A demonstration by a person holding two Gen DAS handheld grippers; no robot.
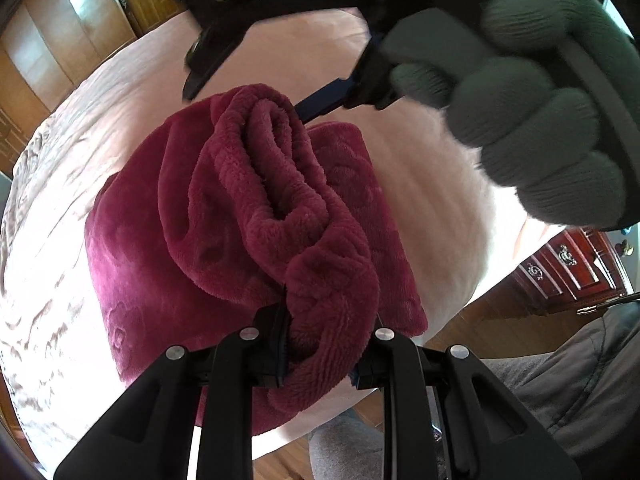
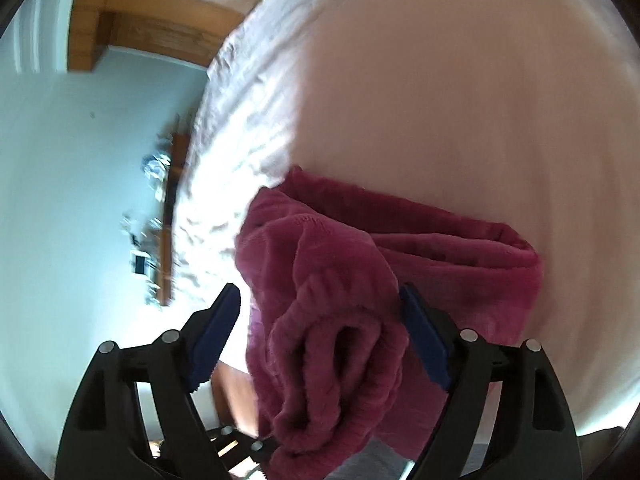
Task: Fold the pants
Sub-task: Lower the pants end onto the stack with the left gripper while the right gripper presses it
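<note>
The pants (image 1: 224,240) are dark red fleece, lying partly folded on a bed with a pale pink sheet (image 1: 72,184). My left gripper (image 1: 320,356) is shut on the ribbed waistband edge and lifts it off the bed. In the left wrist view my right gripper (image 1: 316,106), held by a grey-gloved hand (image 1: 540,128), reaches the far end of the same raised fold. In the right wrist view the pants (image 2: 460,276) bunch between the blue pads (image 2: 424,344) of my right gripper (image 2: 320,340). Its jaws stand wide apart and the left pad is clear of the cloth.
A wooden wardrobe (image 1: 60,40) stands beyond the bed. A dark red dresser (image 1: 572,268) is at the right past the bed edge. The person's grey trousers (image 1: 560,380) are close at the lower right. A wall shelf (image 2: 160,220) shows in the right wrist view.
</note>
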